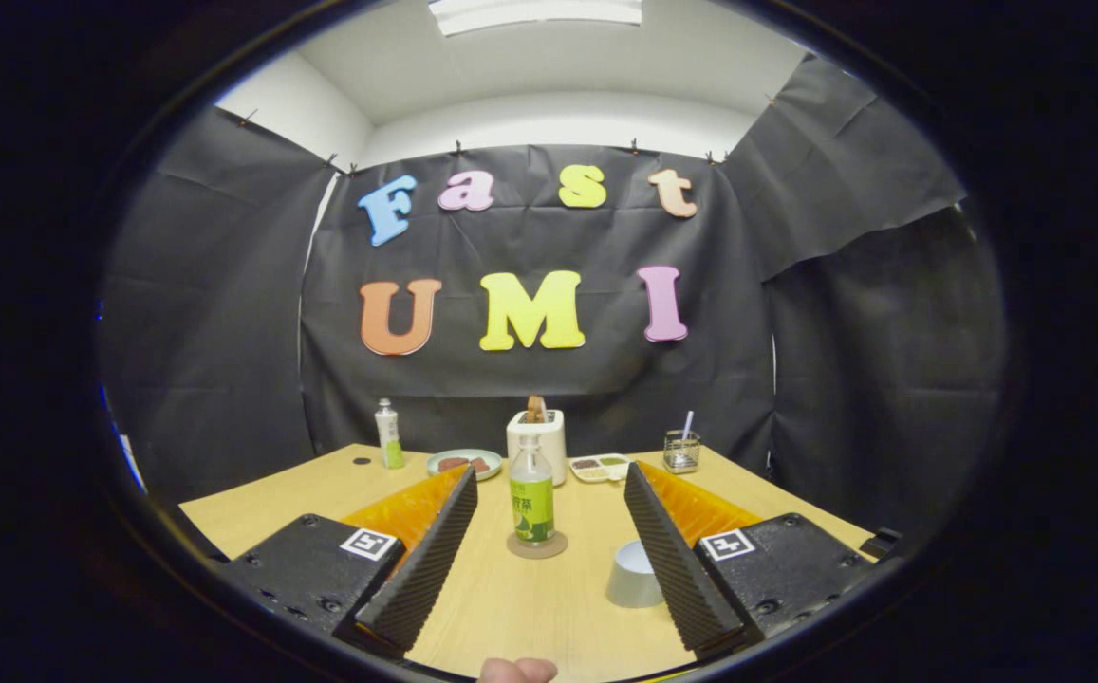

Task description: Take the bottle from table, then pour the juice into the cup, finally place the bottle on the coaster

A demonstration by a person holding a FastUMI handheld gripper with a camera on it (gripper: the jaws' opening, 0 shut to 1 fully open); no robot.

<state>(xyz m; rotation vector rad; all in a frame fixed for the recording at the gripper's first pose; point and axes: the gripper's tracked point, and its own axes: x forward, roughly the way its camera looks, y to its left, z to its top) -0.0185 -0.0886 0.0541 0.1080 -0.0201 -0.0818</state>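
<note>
Gripper view: tongs (549, 545) wide, bottle (531, 498) standing on coaster (537, 546).
Likely done; back straight out, avoiding cup (634, 576) near right.

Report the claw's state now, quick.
Claw: open, holding nothing; the bottle stands on its coaster between the fingers, untouched.
</note>
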